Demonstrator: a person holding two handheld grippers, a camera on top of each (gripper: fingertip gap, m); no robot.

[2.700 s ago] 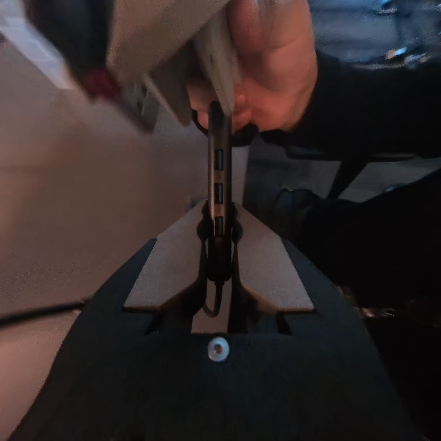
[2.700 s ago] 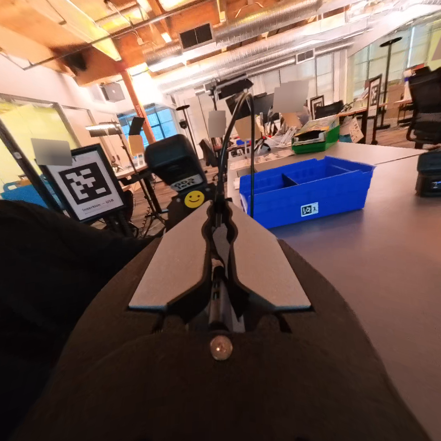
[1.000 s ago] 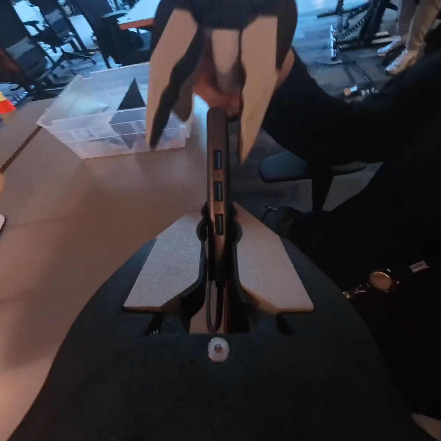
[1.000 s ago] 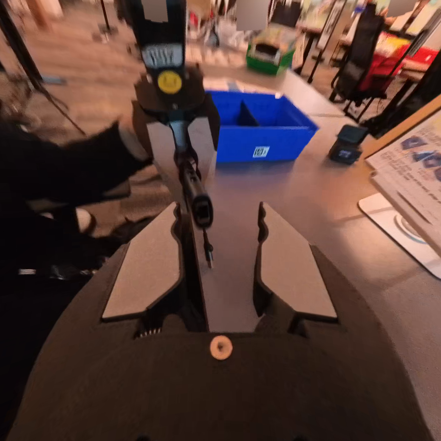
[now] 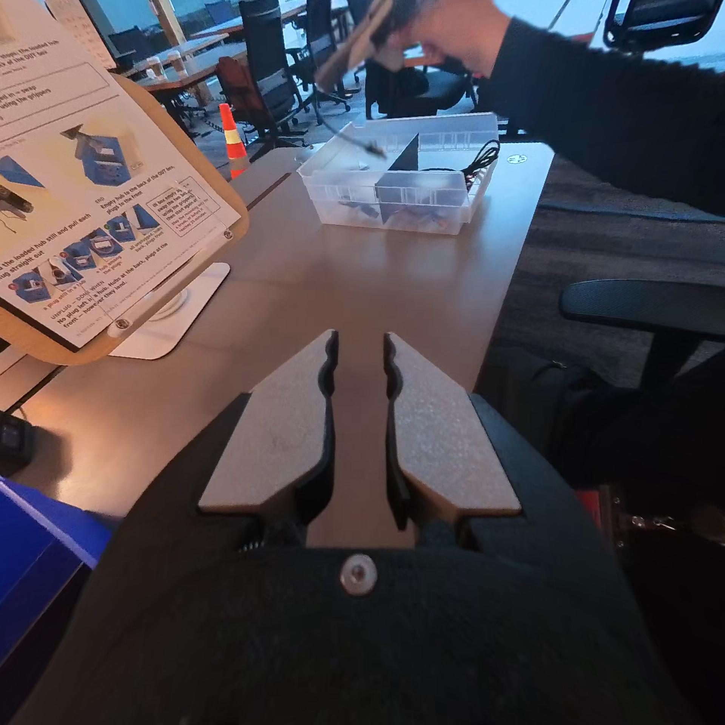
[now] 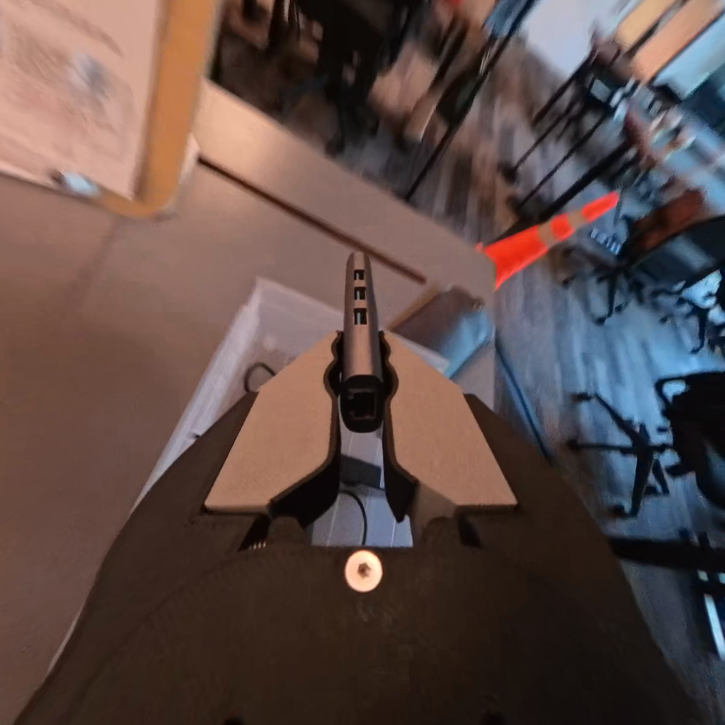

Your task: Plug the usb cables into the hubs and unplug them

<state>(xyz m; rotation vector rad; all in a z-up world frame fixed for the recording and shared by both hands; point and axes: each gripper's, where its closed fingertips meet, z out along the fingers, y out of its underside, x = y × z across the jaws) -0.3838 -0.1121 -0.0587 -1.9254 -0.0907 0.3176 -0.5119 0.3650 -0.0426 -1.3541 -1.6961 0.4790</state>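
In the left wrist view, the left gripper (image 5: 357, 341) hung over the grey table (image 5: 353, 274), jaws parted and empty; beyond it sat a clear bin (image 5: 392, 212) holding black cables (image 5: 480, 161). In the right wrist view, the right gripper (image 6: 359, 338) clamped a grey USB hub (image 6: 360, 333) above that bin (image 6: 235, 353).

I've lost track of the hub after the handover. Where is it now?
In the right wrist view the hub is clamped between the right tongs, held above the clear bin.
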